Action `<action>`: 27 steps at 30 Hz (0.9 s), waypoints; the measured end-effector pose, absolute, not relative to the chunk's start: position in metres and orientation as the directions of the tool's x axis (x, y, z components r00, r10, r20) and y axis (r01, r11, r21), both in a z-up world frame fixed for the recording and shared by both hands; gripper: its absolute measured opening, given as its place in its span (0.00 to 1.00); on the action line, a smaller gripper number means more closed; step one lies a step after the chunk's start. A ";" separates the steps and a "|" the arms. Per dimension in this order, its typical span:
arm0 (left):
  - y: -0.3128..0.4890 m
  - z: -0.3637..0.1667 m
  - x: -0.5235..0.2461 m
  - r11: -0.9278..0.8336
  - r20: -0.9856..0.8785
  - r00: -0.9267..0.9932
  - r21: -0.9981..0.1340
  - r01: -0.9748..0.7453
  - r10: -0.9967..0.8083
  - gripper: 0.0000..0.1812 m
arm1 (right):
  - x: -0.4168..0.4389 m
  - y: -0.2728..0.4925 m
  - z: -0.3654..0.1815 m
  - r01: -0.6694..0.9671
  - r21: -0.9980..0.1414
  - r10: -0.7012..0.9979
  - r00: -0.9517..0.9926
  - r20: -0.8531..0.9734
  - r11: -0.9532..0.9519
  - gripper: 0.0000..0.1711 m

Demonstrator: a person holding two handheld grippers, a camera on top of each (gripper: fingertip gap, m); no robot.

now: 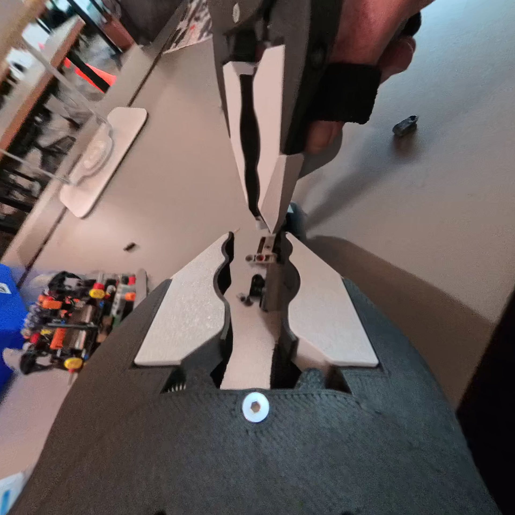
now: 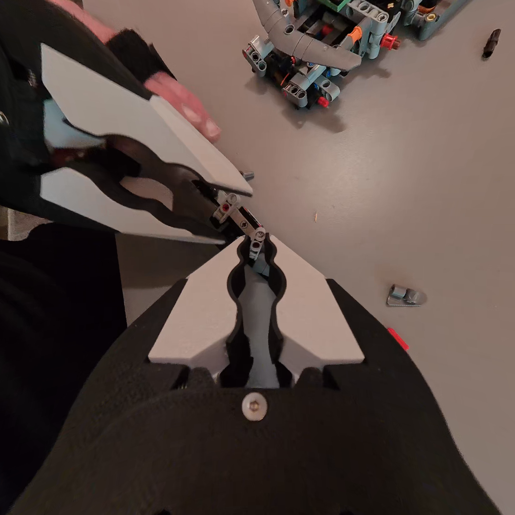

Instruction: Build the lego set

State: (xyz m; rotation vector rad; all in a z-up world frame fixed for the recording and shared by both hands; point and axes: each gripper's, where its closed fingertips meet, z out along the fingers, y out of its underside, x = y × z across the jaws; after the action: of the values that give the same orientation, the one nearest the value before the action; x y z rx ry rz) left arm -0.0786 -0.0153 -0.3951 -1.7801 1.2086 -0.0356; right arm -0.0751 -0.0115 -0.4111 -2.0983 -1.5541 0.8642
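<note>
Small grey lego sub-assembly [image 2: 239, 216] held off the desk [image 2: 390, 181], bridging both tongs. Left tongs [image 2: 235, 216] closed on its near end, entering from the left in the right wrist view. Right tongs [image 2: 257, 245] narrowed on its far grey connector [image 2: 255, 246], tips pinching it. In the left wrist view the piece [image 1: 263, 257] sits against the right finger; contact with the left finger probably hidden by blur. Larger lego model [image 2: 334, 41] on the desk, well apart. Loose grey part [image 2: 405, 295] to the right. Containers: clear plastic one [image 1: 69, 119] at far left, contents indistinct.

Grey sub-assembly [image 2: 242, 220] with red pin, grey-orange-red model [image 2: 328, 47], beige table [image 2: 390, 181]
</note>
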 end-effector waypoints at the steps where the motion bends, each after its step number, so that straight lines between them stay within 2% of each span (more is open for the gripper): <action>1: -0.019 -0.397 -0.084 -0.100 -0.409 0.521 -0.708 -0.699 -0.749 0.18 | -0.075 -0.012 -0.411 0.715 -0.630 0.952 0.194 -0.236 -0.302 0.04; 3: -0.025 -0.404 -0.092 -0.170 -0.350 0.540 -0.699 -0.695 -0.765 0.17 | -0.076 -0.013 -0.411 0.729 -0.624 0.959 0.182 -0.220 -0.281 0.04; 9: -0.027 -0.405 -0.093 -0.214 -0.311 0.571 -0.710 -0.671 -0.760 0.13 | -0.077 -0.012 -0.412 0.777 -0.593 0.977 0.170 -0.129 -0.213 0.02; 19: -0.034 -0.408 -0.088 -0.218 -0.268 0.586 -0.749 -0.626 -0.765 0.12 | -0.081 -0.011 -0.411 0.795 -0.570 0.978 0.177 -0.110 -0.208 0.03; 27: -0.034 -0.408 -0.088 -0.230 -0.243 0.601 -0.765 -0.601 -0.762 0.12 | -0.082 -0.011 -0.412 0.894 -0.435 0.993 0.080 -0.089 -0.111 0.02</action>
State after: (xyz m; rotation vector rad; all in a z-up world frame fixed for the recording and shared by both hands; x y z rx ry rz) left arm -0.0876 -0.0335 -0.4079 -1.9342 1.0866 -0.2264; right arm -0.0822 -0.0109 -0.4124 -2.0924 -1.8921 0.5318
